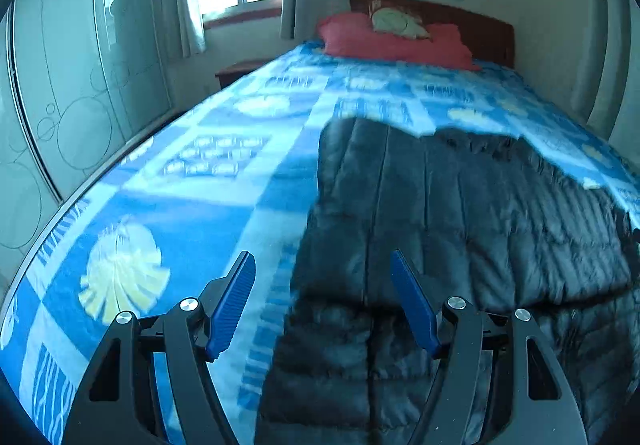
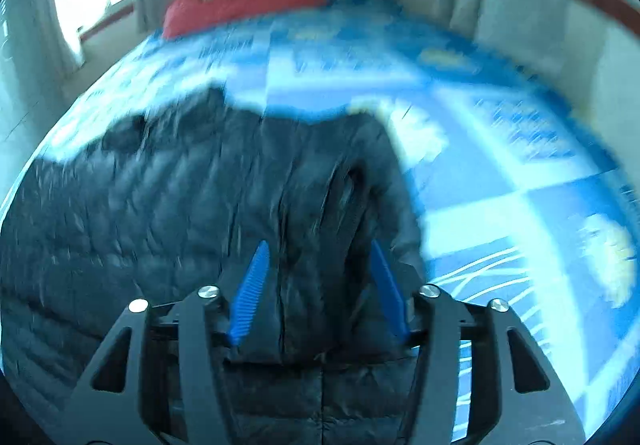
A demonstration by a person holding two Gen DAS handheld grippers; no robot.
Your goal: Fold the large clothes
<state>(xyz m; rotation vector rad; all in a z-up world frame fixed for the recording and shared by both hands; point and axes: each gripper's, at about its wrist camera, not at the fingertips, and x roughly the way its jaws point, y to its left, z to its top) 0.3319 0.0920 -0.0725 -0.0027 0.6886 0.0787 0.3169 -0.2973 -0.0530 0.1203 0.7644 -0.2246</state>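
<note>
Two grippers hover over one dark quilted jacket (image 1: 460, 213): the left gripper (image 1: 323, 265) stands wide and empty above its left edge, and the right gripper (image 2: 318, 257) is parted with a jacket fold between its pads. The jacket lies flat on one bed (image 1: 180, 181) with a blue patterned blanket. One red pillow (image 1: 392, 41) and one wooden headboard (image 1: 480, 25) stand beyond.

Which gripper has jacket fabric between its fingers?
The right gripper: a fold of the black puffer jacket rises between them; the left gripper stands empty.

Bed (image 1: 256, 149) covered by a blue patterned blanket (image 1: 168, 205). Black quilted jacket (image 1: 460, 213) lies spread on it; red pillow (image 1: 392, 41) at the headboard end.
</note>
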